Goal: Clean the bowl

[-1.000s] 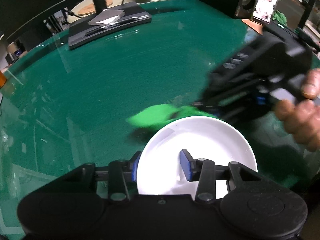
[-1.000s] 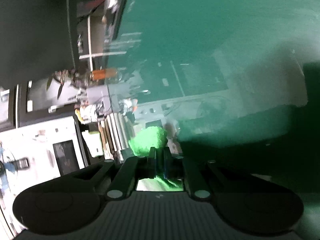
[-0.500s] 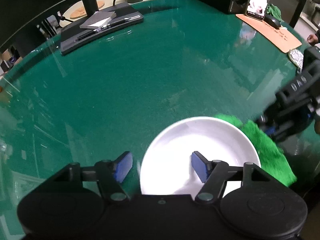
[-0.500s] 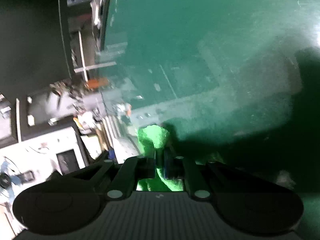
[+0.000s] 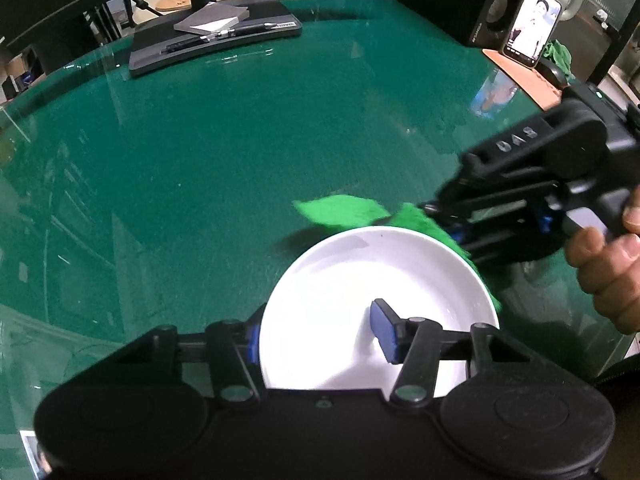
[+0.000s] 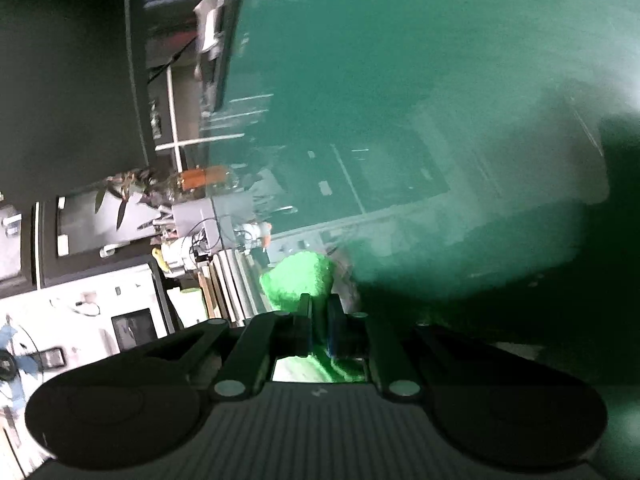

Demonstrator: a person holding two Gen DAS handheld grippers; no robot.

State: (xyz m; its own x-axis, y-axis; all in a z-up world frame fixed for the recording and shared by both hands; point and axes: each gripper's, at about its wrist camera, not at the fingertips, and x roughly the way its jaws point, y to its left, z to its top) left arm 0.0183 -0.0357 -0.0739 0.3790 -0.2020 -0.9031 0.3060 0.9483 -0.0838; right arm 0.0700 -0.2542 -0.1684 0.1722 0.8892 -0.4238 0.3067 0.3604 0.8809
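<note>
A white bowl (image 5: 360,300) rests on the green glass table (image 5: 200,160), close under my left gripper (image 5: 318,338). Its jaws straddle the bowl's left rim and are closing. One blue pad sits just outside the rim and the other hangs inside the bowl, with neither clearly pressing. My right gripper (image 5: 452,228), held by a hand (image 5: 608,272), comes in from the right and is shut on a green cloth (image 5: 340,210). The cloth drapes along the bowl's far rim. In the right wrist view the cloth (image 6: 300,276) bulges out past the shut right gripper (image 6: 318,312).
A black stand (image 5: 216,40) with a pen and a grey pad sits at the table's far edge. At the back right are a speaker (image 5: 496,0), a lit phone (image 5: 532,26) and an orange mat (image 5: 520,72).
The right gripper swept the cloth from the bowl's far left to its right side, then back to the far rim. The left jaws widened, then narrowed again around the rim.
</note>
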